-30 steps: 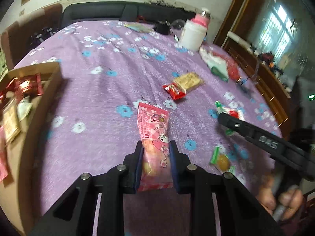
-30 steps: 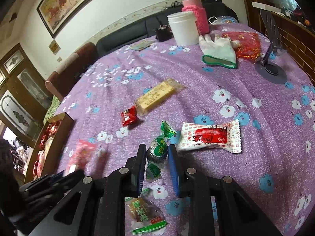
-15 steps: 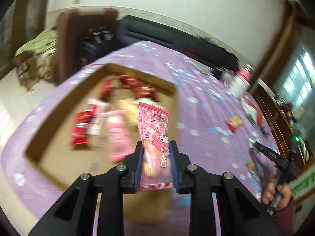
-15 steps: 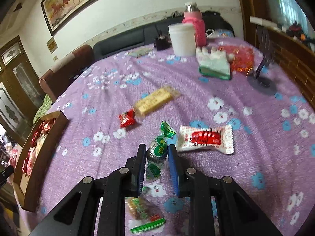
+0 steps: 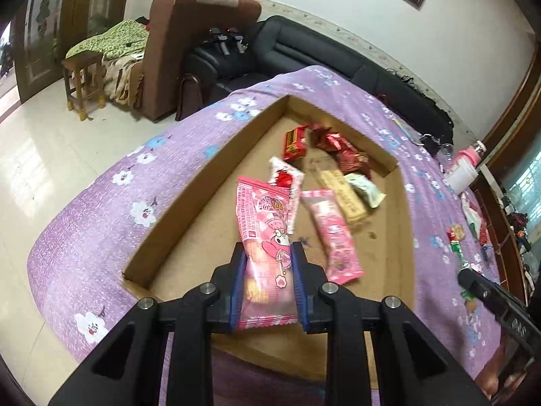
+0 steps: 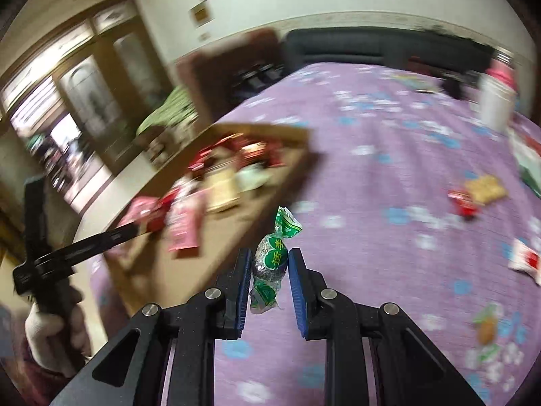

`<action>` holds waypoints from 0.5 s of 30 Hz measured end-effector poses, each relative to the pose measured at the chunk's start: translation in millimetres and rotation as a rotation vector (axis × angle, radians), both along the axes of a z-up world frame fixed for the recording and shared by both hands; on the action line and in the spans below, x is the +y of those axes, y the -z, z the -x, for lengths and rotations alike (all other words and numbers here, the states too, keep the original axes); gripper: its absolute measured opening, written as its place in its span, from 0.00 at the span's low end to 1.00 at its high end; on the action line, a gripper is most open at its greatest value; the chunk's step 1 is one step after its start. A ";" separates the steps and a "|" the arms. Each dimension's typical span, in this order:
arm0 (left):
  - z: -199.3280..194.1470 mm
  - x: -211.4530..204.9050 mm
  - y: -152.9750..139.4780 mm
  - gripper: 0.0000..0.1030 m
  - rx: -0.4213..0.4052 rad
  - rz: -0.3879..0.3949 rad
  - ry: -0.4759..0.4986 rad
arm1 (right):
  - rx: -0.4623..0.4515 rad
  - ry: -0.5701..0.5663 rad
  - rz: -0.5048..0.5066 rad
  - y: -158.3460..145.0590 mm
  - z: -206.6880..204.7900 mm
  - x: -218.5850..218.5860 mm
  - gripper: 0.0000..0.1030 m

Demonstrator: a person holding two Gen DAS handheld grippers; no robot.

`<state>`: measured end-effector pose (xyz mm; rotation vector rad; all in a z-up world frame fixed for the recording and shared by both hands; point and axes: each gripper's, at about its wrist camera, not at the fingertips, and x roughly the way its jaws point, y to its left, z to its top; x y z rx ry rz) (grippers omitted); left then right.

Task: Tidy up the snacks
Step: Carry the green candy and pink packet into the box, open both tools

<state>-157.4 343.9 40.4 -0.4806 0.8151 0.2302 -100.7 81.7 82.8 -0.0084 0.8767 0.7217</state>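
left wrist view shows the left gripper (image 5: 267, 280) pinching a pink packet (image 5: 265, 237) over the box (image 5: 189, 209), ready to drop, while the right gripper (image 6: 269, 282) pinches a green candy (image 6: 270, 258), likely next into the box.

Left hand-held gripper (image 5: 268, 269): blue-padded fingers (image 5: 238, 282) pressed against both sides of a pink snack packet (image 5: 265, 250), held lengthwise, pointing forward and tilted down. Right hand-held gripper (image 6: 269, 272): fingers pinching a green-wrapped candy (image 6: 270, 260) at its middle. Gloved left hand (image 6: 50, 335) wrapped round its gripper's handle, seen from the right wrist view.
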 end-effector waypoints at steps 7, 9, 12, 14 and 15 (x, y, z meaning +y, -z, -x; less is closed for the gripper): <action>-1.2 5.1 2.0 0.35 -0.007 -0.013 -0.014 | -0.006 -0.164 0.079 13.3 15.1 91.0 0.24; 4.3 9.5 -0.2 0.49 -0.030 0.009 -0.020 | 0.005 -0.193 0.101 21.3 16.2 110.2 0.24; 15.0 13.9 -7.6 0.62 -0.062 0.013 -0.031 | 0.019 -0.221 0.117 31.1 18.3 126.4 0.25; 19.9 14.9 -11.9 0.66 -0.074 0.006 -0.032 | 0.014 -0.234 0.129 36.0 19.4 134.5 0.25; 24.1 15.3 -14.6 0.67 -0.078 -0.003 -0.034 | 0.003 -0.233 0.143 38.0 20.7 137.7 0.25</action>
